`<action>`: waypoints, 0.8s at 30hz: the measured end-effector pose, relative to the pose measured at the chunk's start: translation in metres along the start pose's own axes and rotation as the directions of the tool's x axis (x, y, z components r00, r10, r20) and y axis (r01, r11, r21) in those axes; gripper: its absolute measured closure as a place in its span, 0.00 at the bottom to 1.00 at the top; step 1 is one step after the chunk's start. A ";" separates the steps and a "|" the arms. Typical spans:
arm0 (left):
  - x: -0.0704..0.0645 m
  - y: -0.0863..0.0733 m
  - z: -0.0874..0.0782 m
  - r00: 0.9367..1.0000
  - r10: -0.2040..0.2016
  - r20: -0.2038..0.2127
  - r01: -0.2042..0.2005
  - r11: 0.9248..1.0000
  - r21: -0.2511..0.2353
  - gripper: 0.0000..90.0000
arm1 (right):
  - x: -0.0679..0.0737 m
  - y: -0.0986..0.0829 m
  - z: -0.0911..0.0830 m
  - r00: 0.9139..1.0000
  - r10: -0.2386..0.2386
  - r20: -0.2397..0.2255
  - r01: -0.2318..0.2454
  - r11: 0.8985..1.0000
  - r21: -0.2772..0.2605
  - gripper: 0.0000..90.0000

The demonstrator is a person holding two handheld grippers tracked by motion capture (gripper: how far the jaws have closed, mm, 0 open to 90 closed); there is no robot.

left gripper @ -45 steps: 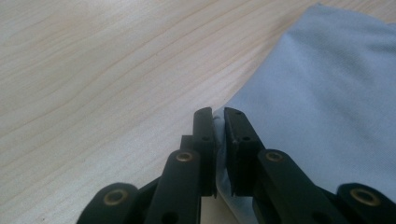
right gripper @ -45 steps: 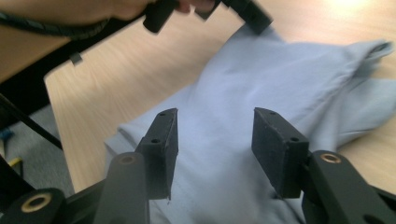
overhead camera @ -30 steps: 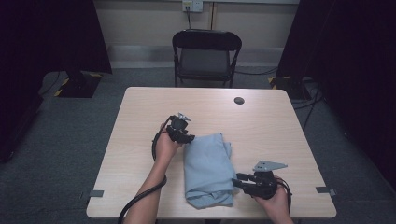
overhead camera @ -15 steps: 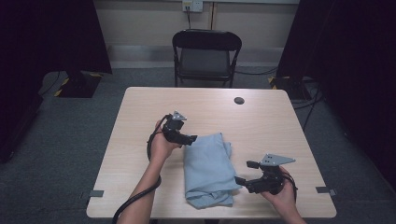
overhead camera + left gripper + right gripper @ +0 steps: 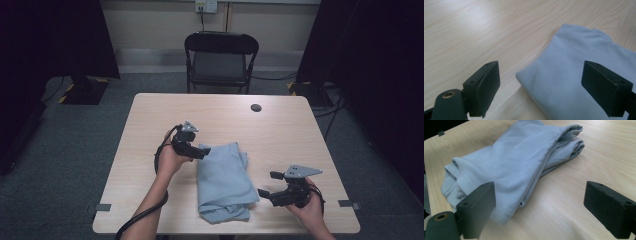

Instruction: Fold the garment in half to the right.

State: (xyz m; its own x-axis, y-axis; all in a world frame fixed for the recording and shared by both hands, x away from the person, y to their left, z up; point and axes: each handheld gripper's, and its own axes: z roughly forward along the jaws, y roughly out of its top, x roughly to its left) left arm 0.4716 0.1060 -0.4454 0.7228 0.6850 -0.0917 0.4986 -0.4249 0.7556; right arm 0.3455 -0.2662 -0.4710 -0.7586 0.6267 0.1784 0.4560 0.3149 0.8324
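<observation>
Left claw (image 5: 206,153) is wide open right at the far left corner of the folded blue cloth (image 5: 222,180) mid-table, w/ right claw (image 5: 263,194) open too, just beside its near right edge.

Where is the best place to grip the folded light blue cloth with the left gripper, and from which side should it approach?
Probably the near corner of the light blue cloth, coming in low from the cloth's left side. That corner lies between the open jaws of the left gripper, and its rounded, folded edge is lifted slightly from the table, so one jaw might slide under it.
</observation>
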 end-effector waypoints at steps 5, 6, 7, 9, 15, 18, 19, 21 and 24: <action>0.001 -0.005 -0.004 1.000 -0.009 0.001 0.009 1.000 -0.013 0.17 | -0.006 -0.005 -0.004 1.000 -0.005 0.016 0.004 1.000 0.006 0.11; 0.001 -0.006 -0.005 1.000 -0.010 0.003 0.010 1.000 -0.014 0.17 | -0.008 -0.005 -0.005 1.000 -0.003 0.016 0.003 1.000 0.003 0.11; 0.002 -0.007 -0.006 1.000 -0.008 0.002 0.008 1.000 -0.017 0.17 | -0.009 -0.006 -0.007 1.000 -0.001 0.019 0.001 1.000 0.000 0.11; 0.002 -0.009 -0.008 1.000 -0.010 0.006 0.010 1.000 -0.016 0.17 | -0.012 -0.007 -0.010 1.000 0.000 0.021 0.000 1.000 -0.011 0.11; 0.002 -0.014 -0.012 1.000 -0.009 0.012 0.009 1.000 -0.016 0.17 | -0.020 -0.013 -0.013 0.999 -0.003 0.037 0.003 1.000 -0.004 0.11; 0.002 -0.017 -0.013 1.000 -0.005 0.014 0.005 1.000 -0.015 0.17 | -0.021 -0.015 -0.015 0.999 -0.007 0.038 0.007 1.000 -0.002 0.11; 0.002 -0.018 -0.014 1.000 -0.003 0.013 0.003 1.000 -0.015 0.17 | -0.022 -0.016 -0.015 0.999 -0.006 0.039 0.006 1.000 -0.006 0.11; 0.002 -0.019 -0.014 1.000 -0.001 0.017 0.001 1.000 -0.012 0.17 | -0.023 -0.016 -0.016 0.999 -0.008 0.042 0.008 1.000 -0.006 0.11; 0.002 -0.022 -0.016 1.000 -0.005 0.019 0.005 1.000 -0.015 0.17 | -0.024 -0.018 -0.018 0.999 -0.019 0.048 0.019 1.000 -0.005 0.11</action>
State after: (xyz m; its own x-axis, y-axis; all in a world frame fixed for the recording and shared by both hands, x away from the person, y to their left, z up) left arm 0.4547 0.1266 -0.4513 0.7296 0.6754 -0.1078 0.4947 -0.4123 0.7650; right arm 0.3478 -0.2994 -0.4808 -0.7438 0.6541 0.1374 0.4393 0.3236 0.8380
